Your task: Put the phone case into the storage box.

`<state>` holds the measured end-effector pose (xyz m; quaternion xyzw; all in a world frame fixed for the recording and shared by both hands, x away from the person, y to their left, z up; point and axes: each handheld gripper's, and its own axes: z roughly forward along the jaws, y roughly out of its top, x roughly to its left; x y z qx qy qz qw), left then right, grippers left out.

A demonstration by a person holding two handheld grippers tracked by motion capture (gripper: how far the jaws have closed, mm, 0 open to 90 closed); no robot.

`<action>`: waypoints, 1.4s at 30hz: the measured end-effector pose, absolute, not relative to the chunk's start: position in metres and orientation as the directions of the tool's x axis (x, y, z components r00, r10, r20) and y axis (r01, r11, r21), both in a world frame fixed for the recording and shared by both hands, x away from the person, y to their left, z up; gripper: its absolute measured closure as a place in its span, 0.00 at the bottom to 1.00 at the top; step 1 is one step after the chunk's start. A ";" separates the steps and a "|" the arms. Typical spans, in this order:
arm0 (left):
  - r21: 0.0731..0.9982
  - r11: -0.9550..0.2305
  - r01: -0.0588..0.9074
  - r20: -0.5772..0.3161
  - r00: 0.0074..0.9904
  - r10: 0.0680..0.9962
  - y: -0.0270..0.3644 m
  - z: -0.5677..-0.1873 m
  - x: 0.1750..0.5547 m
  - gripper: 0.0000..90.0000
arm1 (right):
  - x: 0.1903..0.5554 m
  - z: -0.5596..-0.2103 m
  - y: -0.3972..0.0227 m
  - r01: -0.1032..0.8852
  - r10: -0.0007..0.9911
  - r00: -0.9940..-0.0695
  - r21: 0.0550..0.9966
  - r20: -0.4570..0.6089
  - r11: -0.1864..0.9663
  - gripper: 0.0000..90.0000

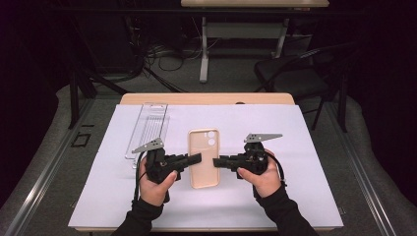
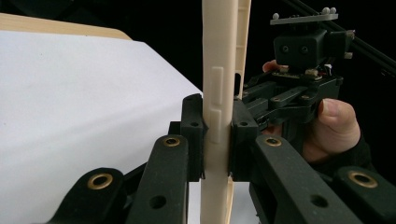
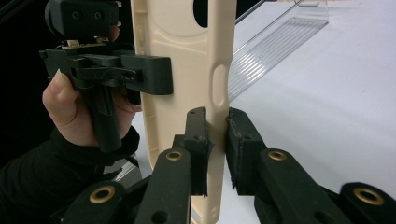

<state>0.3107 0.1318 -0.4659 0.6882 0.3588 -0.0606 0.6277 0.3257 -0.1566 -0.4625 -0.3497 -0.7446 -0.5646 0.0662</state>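
both grippers pinch the phone case (image 1: 204, 158) by its side walls: left gripper (image 2: 216, 140) clamped on one long edge, right gripper (image 3: 215, 140) closed on the opposite one. keep squeeze even and both hands level so the case doesn't flex or twist between the jaws.

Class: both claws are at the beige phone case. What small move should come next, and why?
Probably a small level lift. The left claw and the right claw each pinch an opposite long edge of the phone case, which looks to lie flat on the white sheet.
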 end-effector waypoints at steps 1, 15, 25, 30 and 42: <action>0.820 0.044 0.570 -0.534 0.736 0.417 0.132 -0.466 0.311 0.90 | 0.326 -0.463 -0.157 0.598 0.447 -0.745 0.792 0.495 0.119 0.89; 0.820 0.040 0.571 -0.533 0.737 0.416 0.132 -0.467 0.312 0.90 | 0.326 -0.465 -0.156 0.604 0.448 -0.739 0.790 0.503 0.109 0.90; 0.815 0.045 0.577 -0.541 0.732 0.414 0.133 -0.468 0.312 0.90 | 0.325 -0.464 -0.156 0.593 0.456 -0.744 0.797 0.489 0.112 0.91; 0.816 0.044 0.576 -0.540 0.734 0.412 0.133 -0.468 0.313 0.90 | 0.324 -0.464 -0.156 0.591 0.456 -0.743 0.800 0.489 0.105 0.91; 0.818 0.047 0.573 -0.539 0.736 0.410 0.133 -0.467 0.313 0.87 | 0.324 -0.464 -0.156 0.583 0.452 -0.748 0.807 0.486 0.096 0.91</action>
